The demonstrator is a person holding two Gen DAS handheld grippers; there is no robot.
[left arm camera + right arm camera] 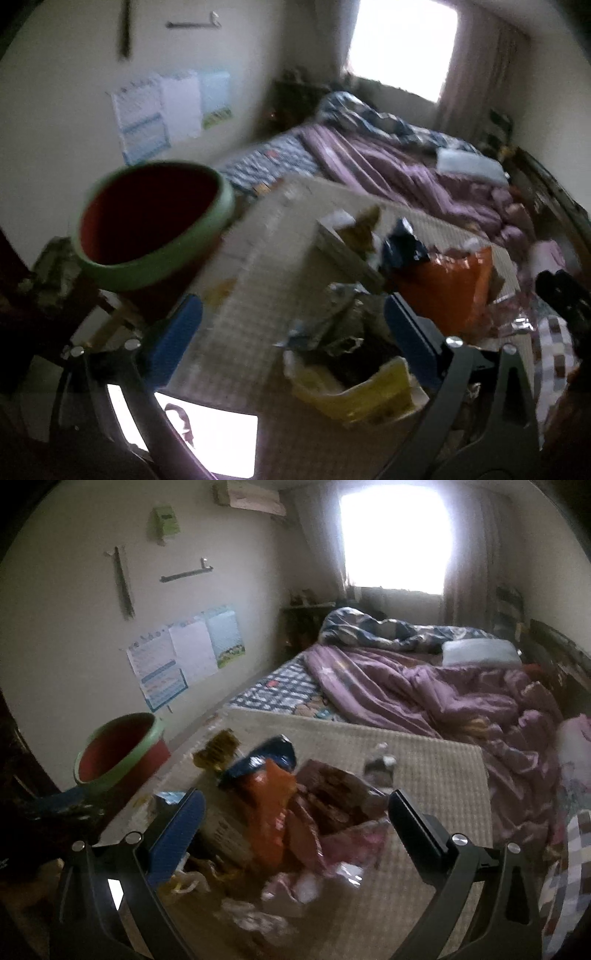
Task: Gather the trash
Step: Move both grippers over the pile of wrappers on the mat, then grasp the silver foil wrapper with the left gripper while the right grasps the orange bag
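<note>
Left gripper (293, 332) spread wide, nothing pinched, above crumpled wrappers (332, 332) (yellow bag (364, 395) just below). Right gripper (295, 819) likewise spread, orange packet (271, 812) between fingers, untouched. Red bin (120, 747) far left.

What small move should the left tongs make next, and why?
Probably ease the left tongs down and close on the crumpled wrapper: they stand open around it, pads not visibly touching, and the red bin stands close by.
</note>
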